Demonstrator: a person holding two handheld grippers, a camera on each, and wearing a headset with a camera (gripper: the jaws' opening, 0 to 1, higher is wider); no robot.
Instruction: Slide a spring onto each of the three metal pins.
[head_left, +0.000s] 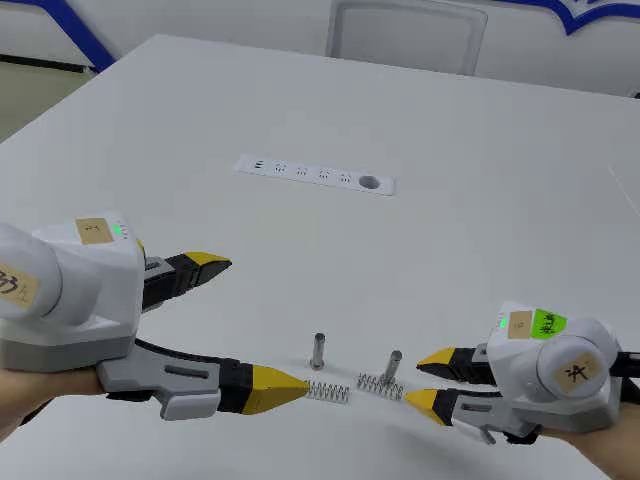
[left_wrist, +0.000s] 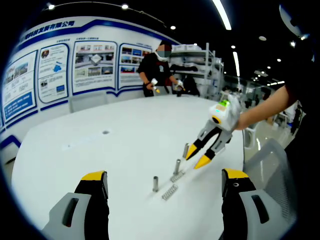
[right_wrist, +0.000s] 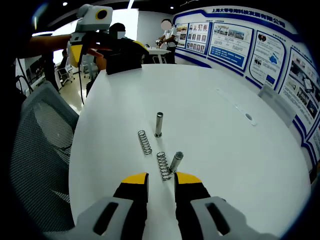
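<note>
Hovering over the surface (head_left: 450, 200), the right gripper (head_left: 430, 378) had its jaws a little apart and empty, aimed at the nearer spring (right_wrist: 163, 165) lying just beside the foot of an upright pin (right_wrist: 175, 161). On the left gripper (head_left: 248, 325) the jaws stood wide open and empty, one tip close to the other spring (head_left: 328, 391) by the second pin (head_left: 318, 350). A clean pick would likely pinch the nearer spring near one end, leaving its bore free to drop over the pin without tipping it.

L gripper (head_left: 267, 322) jaws wide; R gripper (head_left: 414, 378) jaws narrow, by spring (head_left: 380, 385).
</note>
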